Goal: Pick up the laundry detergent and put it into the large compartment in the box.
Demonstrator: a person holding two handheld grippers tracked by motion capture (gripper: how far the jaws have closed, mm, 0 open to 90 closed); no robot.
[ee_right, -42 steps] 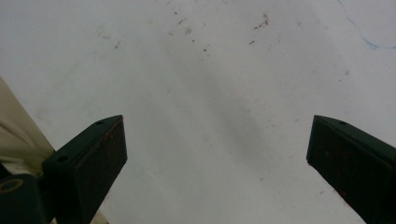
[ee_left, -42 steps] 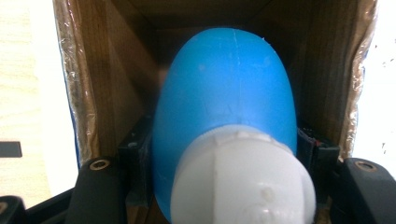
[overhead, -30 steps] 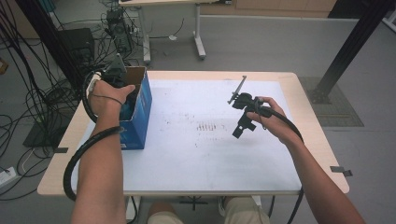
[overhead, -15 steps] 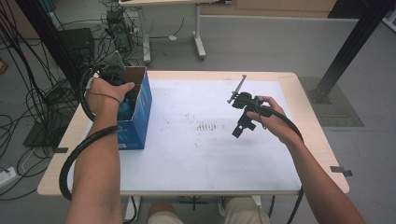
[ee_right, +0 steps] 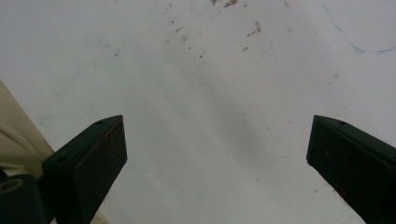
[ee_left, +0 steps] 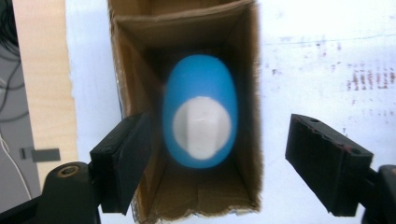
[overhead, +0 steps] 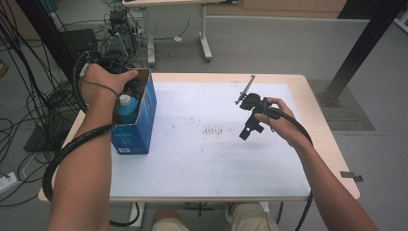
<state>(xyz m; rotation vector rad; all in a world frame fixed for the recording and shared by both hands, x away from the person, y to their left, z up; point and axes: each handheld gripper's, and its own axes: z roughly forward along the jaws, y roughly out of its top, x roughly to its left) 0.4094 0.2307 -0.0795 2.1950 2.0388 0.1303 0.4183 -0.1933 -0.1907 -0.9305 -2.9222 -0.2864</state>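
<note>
A blue bottle (ee_left: 201,88) with a white cap (ee_left: 201,127) stands upright inside an open blue cardboard box (overhead: 139,122) at the table's left edge. My left gripper (ee_left: 219,140) hovers straight above the box (ee_left: 135,60), looking down on the bottle (overhead: 127,109). Its jaws have just been opening and stand apart on either side of the bottle without touching it. In the high view, the left hand covers most of that gripper (overhead: 126,84). My right gripper (overhead: 246,118) is held above the white table top at the right, open (ee_right: 215,140) with nothing between its jaws.
The white mat (overhead: 211,159) covers most of the wooden table (overhead: 322,144), with faint brown marks near its middle. Cables and equipment crowd the floor left of the table (overhead: 43,96). A black post (overhead: 361,48) stands at the back right.
My left hand has risen out of the box and its jaws have spread apart, leaving the bottle standing inside. The right hand and gripper have stayed still.
</note>
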